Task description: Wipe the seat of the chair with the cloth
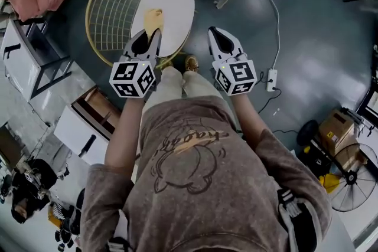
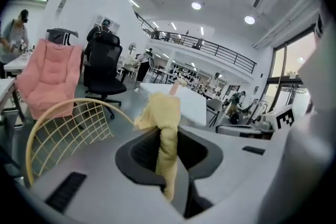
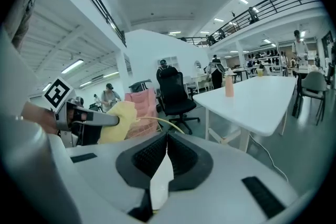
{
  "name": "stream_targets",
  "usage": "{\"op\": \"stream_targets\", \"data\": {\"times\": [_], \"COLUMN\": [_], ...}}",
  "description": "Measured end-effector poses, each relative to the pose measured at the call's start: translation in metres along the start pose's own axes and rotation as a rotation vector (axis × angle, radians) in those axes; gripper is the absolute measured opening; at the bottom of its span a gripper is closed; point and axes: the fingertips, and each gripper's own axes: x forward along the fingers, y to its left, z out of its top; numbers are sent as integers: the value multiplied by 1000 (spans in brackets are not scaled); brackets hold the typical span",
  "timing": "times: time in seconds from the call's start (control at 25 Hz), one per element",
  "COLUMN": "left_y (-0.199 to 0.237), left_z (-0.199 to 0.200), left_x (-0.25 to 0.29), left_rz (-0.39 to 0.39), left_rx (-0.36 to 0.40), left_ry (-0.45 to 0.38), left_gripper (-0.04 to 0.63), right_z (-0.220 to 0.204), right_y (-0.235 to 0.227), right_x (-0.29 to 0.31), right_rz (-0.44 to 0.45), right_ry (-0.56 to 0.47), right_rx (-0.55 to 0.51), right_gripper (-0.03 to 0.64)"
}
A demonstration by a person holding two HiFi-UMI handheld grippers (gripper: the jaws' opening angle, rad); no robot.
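Noting left claw point(image 1: 155, 32) clamped on a yellow cloth point(image 1: 153, 19), with the fabric bunched past the tips and placed over the near part of the chair's white seat point(image 1: 174, 3); wire back point(image 1: 109, 9) beyond the seat's left edge. Judged as positioned to begin wiping. Contact between cloth and seat not confirmable from any view.

Found right claw point(image 1: 214, 33) pressed shut on nothing, off the seat's right edge above the floor point(image 1: 307, 50); presumably parked clear of the wiping path.

Seen only from the head view: the seat, and the cloth's place over it. Seen only from the left gripper view: cloth pinched between the jaws, one fold hanging below them. Confirmed from the right gripper view alone: jaws meeting with nothing between, and the cloth as a wad at the other claw's tip.
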Motion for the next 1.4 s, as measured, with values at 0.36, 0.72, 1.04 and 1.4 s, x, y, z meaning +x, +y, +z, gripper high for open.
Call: {"op": "stream_targets", "data": {"times": [0.36, 0.72, 1.04, 1.4], "left_y": [-23, -27, -23, -22], "left_z": [83, 120, 116, 91], "left_x": [-66, -111, -116, -107], "left_rz": [-7, 3, 14, 24], "left_rx": [81, 100, 111, 156], "left_ry": [-165, -273, -314, -349], "left_gripper": [77, 78, 78, 78], "right_z": [86, 129, 137, 122], "right_y": [39, 54, 56, 58], "right_x": [-25, -54, -59, -51], "right_rz": [78, 59, 42, 52], "right_ry": [-124, -225, -276, -285], "right_rx": [-86, -139, -150, -137], "right_gripper": [28, 28, 28, 28]}}
